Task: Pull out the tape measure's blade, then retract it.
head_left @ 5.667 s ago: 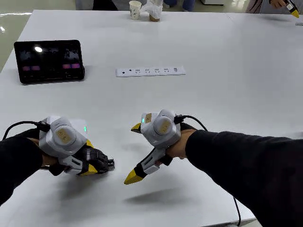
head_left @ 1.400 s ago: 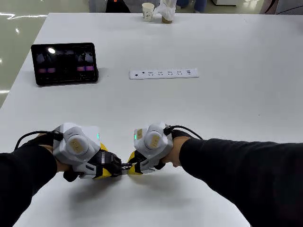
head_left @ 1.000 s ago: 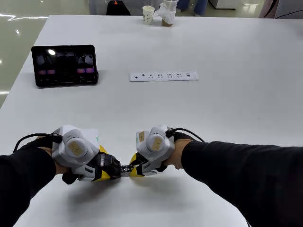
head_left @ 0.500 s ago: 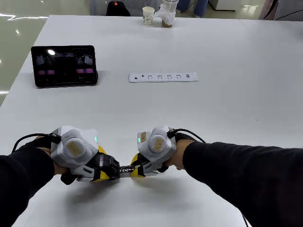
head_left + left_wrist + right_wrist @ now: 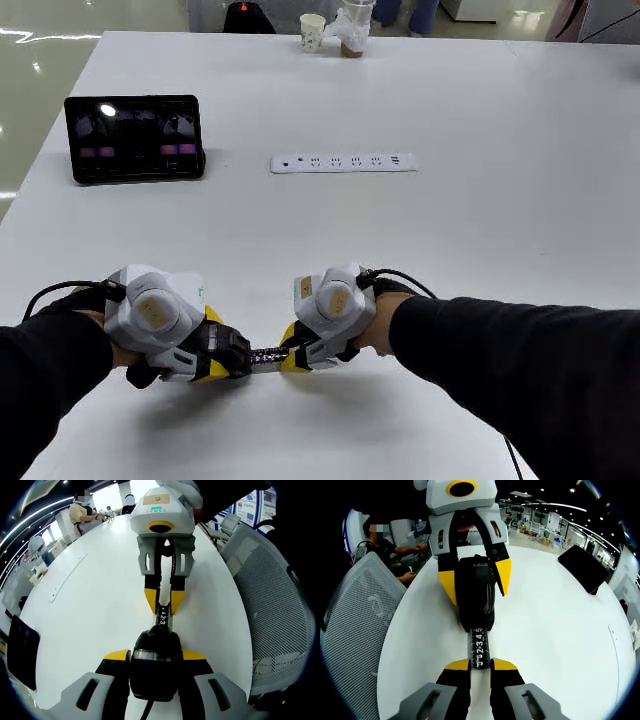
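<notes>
head view: left gripper clamped on the black tape measure case at lower centre; right gripper pinched shut on the blade tip.
left gripper view: a short length is out, numerals to 3 showing.
right gripper view: numerals to 5 visible. judged: pull barely begun, retraction outstanding.
tablet and power strip lie in the upper frame, well apart; nothing obstructs.

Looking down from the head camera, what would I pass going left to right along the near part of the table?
left gripper → black tape measure that it holds → short pulled-out blade → right gripper, shut on the blade's end
</notes>
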Demonstrator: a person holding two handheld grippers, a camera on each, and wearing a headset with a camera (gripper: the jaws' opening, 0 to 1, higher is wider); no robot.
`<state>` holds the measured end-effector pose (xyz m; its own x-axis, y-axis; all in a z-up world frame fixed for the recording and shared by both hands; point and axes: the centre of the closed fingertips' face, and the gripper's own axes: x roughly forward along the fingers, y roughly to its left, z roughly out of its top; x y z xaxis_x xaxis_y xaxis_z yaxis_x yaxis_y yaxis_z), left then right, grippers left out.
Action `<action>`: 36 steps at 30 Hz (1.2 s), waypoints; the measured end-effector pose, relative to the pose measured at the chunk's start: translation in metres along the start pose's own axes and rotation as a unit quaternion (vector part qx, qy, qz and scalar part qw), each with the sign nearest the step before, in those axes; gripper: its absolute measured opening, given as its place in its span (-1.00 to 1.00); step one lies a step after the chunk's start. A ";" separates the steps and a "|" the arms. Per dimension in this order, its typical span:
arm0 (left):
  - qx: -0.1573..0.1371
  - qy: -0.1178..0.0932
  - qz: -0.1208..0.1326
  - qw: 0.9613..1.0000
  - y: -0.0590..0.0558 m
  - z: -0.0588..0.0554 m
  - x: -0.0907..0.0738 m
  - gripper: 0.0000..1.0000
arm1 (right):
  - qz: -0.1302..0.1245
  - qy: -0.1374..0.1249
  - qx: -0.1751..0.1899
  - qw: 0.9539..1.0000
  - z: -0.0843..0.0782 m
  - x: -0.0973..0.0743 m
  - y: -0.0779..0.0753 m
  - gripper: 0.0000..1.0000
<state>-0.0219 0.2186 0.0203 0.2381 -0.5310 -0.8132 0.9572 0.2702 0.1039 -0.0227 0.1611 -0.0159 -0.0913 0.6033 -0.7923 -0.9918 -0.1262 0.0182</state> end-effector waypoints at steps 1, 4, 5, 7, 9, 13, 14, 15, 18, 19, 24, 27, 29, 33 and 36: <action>0.000 0.000 0.000 1.000 0.000 0.000 0.000 -0.38 | 0.000 0.000 0.001 1.000 0.000 0.000 0.000 -0.78; 0.001 0.000 0.000 1.000 0.000 0.000 0.000 -0.38 | -0.001 0.001 0.001 1.000 -0.002 -0.001 0.000 -0.78; 0.001 0.000 0.000 1.000 0.000 0.000 0.000 -0.38 | -0.001 0.001 0.000 1.000 -0.002 -0.001 0.001 -0.78; 0.001 0.000 -0.001 1.000 0.000 0.000 0.000 -0.38 | -0.002 0.003 0.001 1.000 -0.003 -0.002 0.001 -0.78; 0.001 0.000 -0.001 1.000 0.000 0.000 0.000 -0.38 | -0.003 0.002 0.002 1.000 -0.004 -0.003 0.000 -0.78; 0.001 0.000 -0.001 1.000 0.000 0.000 0.000 -0.38 | -0.002 0.002 0.001 1.000 -0.005 -0.005 0.001 -0.78; 0.001 0.000 -0.001 1.000 0.000 0.000 0.000 -0.38 | -0.002 0.002 0.002 1.000 -0.005 -0.005 0.001 -0.78; 0.001 0.000 -0.001 1.000 0.000 0.000 0.000 -0.38 | -0.002 0.003 0.002 1.000 -0.006 -0.005 0.001 -0.78; 0.001 0.000 -0.001 1.000 0.000 0.000 0.000 -0.38 | -0.001 0.004 0.000 1.000 -0.007 -0.007 0.002 -0.78; 0.002 0.000 -0.001 1.000 0.000 0.000 0.000 -0.38 | -0.001 0.004 0.000 1.000 -0.008 -0.008 0.002 -0.78; 0.001 0.000 -0.001 1.000 0.000 0.000 0.000 -0.37 | -0.001 0.006 0.001 1.000 -0.009 -0.009 0.002 -0.78; 0.001 0.000 0.000 1.000 0.000 0.000 0.000 -0.38 | -0.001 0.007 0.001 1.000 -0.010 -0.010 0.002 -0.78; 0.000 -0.001 0.001 1.000 -0.001 0.000 0.000 -0.38 | -0.002 0.009 0.000 1.000 -0.011 -0.011 0.001 -0.78; 0.000 -0.001 0.001 1.000 -0.001 0.000 0.000 -0.38 | -0.003 0.012 0.000 1.000 -0.014 -0.012 0.001 -0.78; 0.001 -0.001 0.002 1.000 -0.001 0.000 0.000 -0.38 | -0.004 0.014 0.001 1.000 -0.017 -0.014 0.001 -0.78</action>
<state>-0.0228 0.2182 0.0208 0.2427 -0.5311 -0.8118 0.9565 0.2707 0.1088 -0.0205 0.1395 -0.0150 -0.0809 0.5827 -0.8087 -0.9928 -0.1191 0.0135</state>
